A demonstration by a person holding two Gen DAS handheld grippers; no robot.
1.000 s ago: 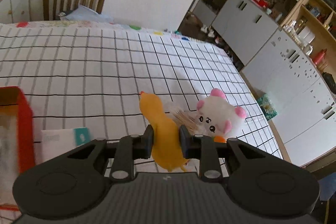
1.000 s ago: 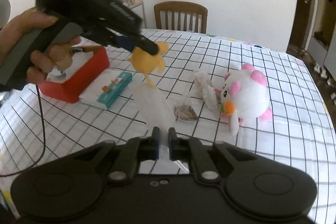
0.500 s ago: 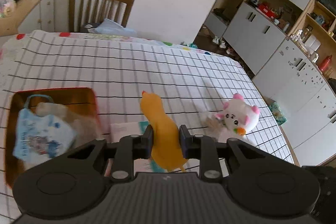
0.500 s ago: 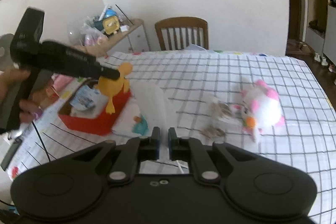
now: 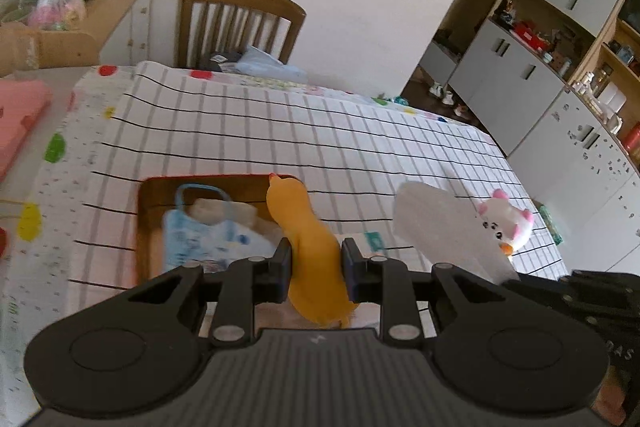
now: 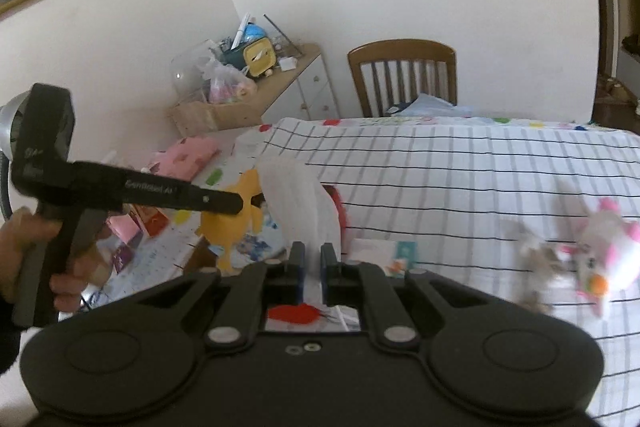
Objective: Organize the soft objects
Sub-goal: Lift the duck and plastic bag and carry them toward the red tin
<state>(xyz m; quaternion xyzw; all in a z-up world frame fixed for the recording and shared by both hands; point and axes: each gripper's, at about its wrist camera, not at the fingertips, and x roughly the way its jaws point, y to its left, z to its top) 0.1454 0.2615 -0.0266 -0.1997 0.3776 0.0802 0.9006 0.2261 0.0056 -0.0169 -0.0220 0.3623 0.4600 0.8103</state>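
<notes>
At the left, the red box [image 5: 141, 227] is now being reached by the yellow rubber chicken [image 5: 308, 239], clamped in the left gripper [image 5: 316, 261]; further right, a white mask [image 6: 304, 211] is being carried boxward, pinched in the right gripper [image 6: 312, 267], so deposits seem imminent.

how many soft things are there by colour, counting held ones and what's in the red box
yellow: 1, rubber chicken in the left gripper
white: 2, mask in the right gripper, plush on the table
blue-and-white: 1, pouch in the red box
total: 4
</notes>
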